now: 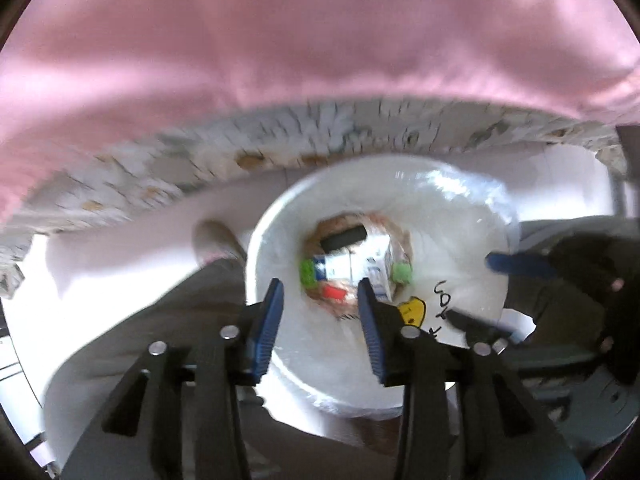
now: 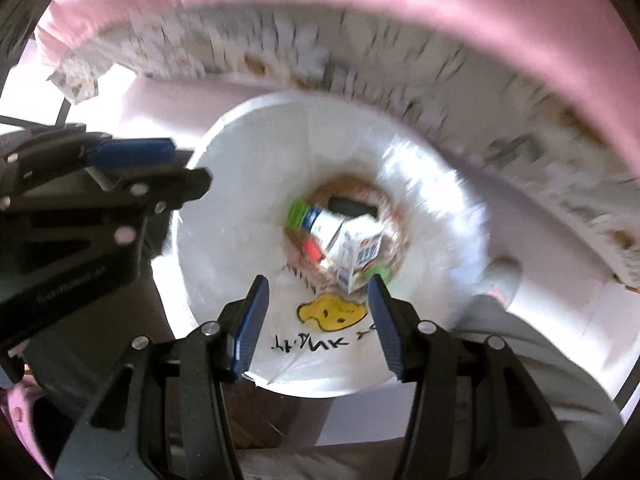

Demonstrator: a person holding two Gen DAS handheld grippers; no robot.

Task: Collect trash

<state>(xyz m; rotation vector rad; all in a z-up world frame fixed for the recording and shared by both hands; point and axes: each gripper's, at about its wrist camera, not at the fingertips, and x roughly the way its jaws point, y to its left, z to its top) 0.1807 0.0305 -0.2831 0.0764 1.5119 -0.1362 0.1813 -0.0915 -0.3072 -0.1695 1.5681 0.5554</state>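
A white bin lined with a clear plastic bag [image 1: 460, 240] [image 2: 432, 216] stands below both grippers, seen from above. At its bottom lie white cartons [image 1: 352, 266] [image 2: 358, 258], green pieces [image 1: 307, 274] [image 2: 298, 214], a red piece [image 1: 334, 293] [image 2: 312, 250] and a black object [image 1: 344, 237] [image 2: 350, 205]. My left gripper [image 1: 320, 300] is open and empty over the bin mouth. My right gripper [image 2: 318, 296] is open and empty over it too. The other gripper's blue pad shows at each view's edge [image 1: 516, 265] [image 2: 132, 152]. A yellow sticker [image 2: 332, 312] with black writing marks the bag.
A pink cloth [image 1: 280, 40] [image 2: 440, 8] over a patterned white edge [image 1: 240, 152] [image 2: 280, 40] lies beyond the bin. White floor [image 1: 120, 264] surrounds it. A grey trouser leg [image 2: 540, 360] and a shoe [image 1: 216, 236] are beside the bin.
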